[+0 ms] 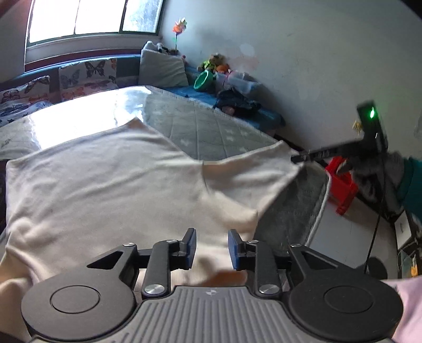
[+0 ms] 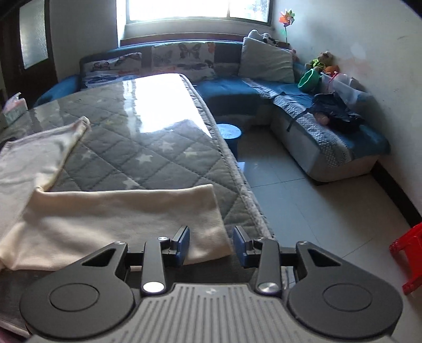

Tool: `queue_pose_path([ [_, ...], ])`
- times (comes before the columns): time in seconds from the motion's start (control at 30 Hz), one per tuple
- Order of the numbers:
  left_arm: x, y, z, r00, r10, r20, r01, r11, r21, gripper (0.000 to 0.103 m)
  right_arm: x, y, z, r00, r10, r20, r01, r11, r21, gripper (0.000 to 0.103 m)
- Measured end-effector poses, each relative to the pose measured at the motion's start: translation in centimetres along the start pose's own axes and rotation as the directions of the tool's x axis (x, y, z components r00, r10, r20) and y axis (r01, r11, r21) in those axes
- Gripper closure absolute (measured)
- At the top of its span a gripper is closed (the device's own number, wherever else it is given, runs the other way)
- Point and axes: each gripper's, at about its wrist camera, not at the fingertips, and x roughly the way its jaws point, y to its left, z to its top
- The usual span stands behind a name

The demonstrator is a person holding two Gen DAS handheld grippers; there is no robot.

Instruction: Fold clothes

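Both claws, left claw [image 1: 211, 246] and right claw [image 2: 211, 244], gape over cream shirt [image 1: 110, 190] on quilted table [image 2: 147, 147].

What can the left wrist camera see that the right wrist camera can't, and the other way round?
Only the left view shows the right gripper from outside, at the sleeve tip of the cream shirt, plus the person's gloved hand. Only the right view shows the blue stool, the dark door and the tiled floor. Both show the shirt, quilted table, sofa, window, green bowl and red stool.
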Motion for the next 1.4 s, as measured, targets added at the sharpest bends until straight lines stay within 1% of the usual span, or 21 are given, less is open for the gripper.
queue_pose_path([
  [0.03,0.2,0.0,0.3,1.000,-0.001,0.008,0.001,1.000,-0.003,0.074,0.1,-0.1,-0.1,1.000,-0.003,-0.001,0.003,1.000,0.004,0.067],
  [0.07,0.5,-0.1,0.4,1.000,-0.006,0.011,0.006,1.000,-0.002,0.074,0.3,-0.2,-0.1,1.000,-0.006,-0.003,0.006,1.000,0.007,0.073],
  [0.1,0.9,-0.3,0.5,1.000,-0.013,0.011,0.013,1.000,-0.001,0.075,0.2,-0.3,-0.1,1.000,-0.003,-0.003,0.003,1.000,0.008,0.087],
  [0.13,1.3,-0.4,0.6,1.000,-0.020,0.012,0.020,1.000,0.000,0.077,0.2,-0.3,0.0,1.000,-0.005,-0.004,0.005,1.000,0.001,0.090],
  [0.2,1.9,-0.6,0.4,0.999,-0.039,-0.003,0.040,0.999,0.008,0.077,0.1,0.4,0.4,0.999,-0.034,0.006,0.034,0.999,-0.036,0.099],
  [0.3,2.6,-1.2,-0.3,0.998,-0.060,-0.034,0.061,0.998,0.013,0.077,-0.2,0.7,0.9,0.996,-0.081,0.035,0.084,0.993,-0.078,0.100],
  [0.37,2.8,-1.4,-0.9,0.997,-0.064,-0.034,0.065,0.998,0.017,0.076,0.0,0.7,1.1,0.991,-0.121,0.052,0.126,0.988,-0.091,0.101],
  [0.5,2.5,-1.3,-1.0,0.997,-0.072,-0.029,0.072,0.997,-0.002,0.074,1.1,0.2,1.0,0.986,-0.163,0.034,0.166,0.982,-0.091,0.101],
  [0.57,2.4,-1.3,-0.9,0.997,-0.072,-0.031,0.072,0.997,-0.004,0.074,1.0,-0.1,1.1,0.986,-0.165,0.036,0.167,0.984,-0.063,0.100],
  [0.67,2.0,-1.1,-0.7,0.997,-0.070,-0.021,0.070,0.997,-0.014,0.074,0.0,0.4,1.4,0.989,-0.123,0.076,0.127,0.991,-0.050,0.093],
  [0.7,1.8,-1.0,-0.6,0.998,-0.063,-0.012,0.063,0.998,-0.020,0.074,-0.2,0.8,1.6,0.991,-0.102,0.086,0.107,0.992,-0.061,0.092],
  [0.77,1.1,-0.7,-0.4,0.999,-0.039,0.009,0.039,0.999,-0.035,0.074,-0.1,1.8,1.9,0.995,-0.055,0.081,0.062,0.995,-0.083,0.090],
  [0.87,-0.5,0.7,-0.2,0.999,0.028,0.045,-0.024,0.997,-0.078,0.074,0.1,3.3,2.3,0.997,0.016,0.072,-0.007,0.993,-0.114,0.077],
  [0.93,-2.0,2.0,-0.3,0.993,0.095,0.065,-0.087,0.989,-0.121,0.074,0.2,4.6,2.6,0.996,0.062,0.065,-0.053,0.990,-0.132,0.077],
  [1.0,-3.6,3.4,-0.6,0.982,0.171,0.082,-0.155,0.974,-0.166,0.074,0.4,5.8,2.9,0.992,0.109,0.058,-0.099,0.984,-0.150,0.075],
  [1.07,-5.4,5.0,-0.9,0.962,0.257,0.097,-0.232,0.949,-0.213,0.073,0.2,7.3,3.2,0.986,0.154,0.057,-0.142,0.974,-0.176,0.071],
  [1.1,-6.3,5.8,-1.1,0.950,0.296,0.103,-0.266,0.935,-0.234,0.073,0.1,7.9,3.3,0.984,0.166,0.057,-0.153,0.970,-0.187,0.071],
  [1.17,-7.9,7.3,-1.4,0.922,0.373,0.108,-0.334,0.903,-0.270,0.073,-0.2,9.7,3.7,0.975,0.218,0.050,-0.201,0.953,-0.228,0.071],
  [1.27,-9.4,10.0,-1.4,0.868,0.491,0.068,-0.450,0.838,-0.310,0.073,-0.6,12.2,4.1,0.959,0.281,0.045,-0.258,0.925,-0.278,0.071],
  [1.33,-9.6,11.6,-1.2,0.854,0.520,0.033,-0.484,0.816,-0.315,0.073,-0.8,13.7,4.2,0.947,0.318,0.041,-0.292,0.907,-0.303,0.070],
  [1.4,-9.3,12.8,-0.9,0.845,0.535,0.003,-0.509,0.806,-0.302,0.073,-1.1,15.4,4.3,0.931,0.364,0.030,-0.334,0.882,-0.333,0.070],
])
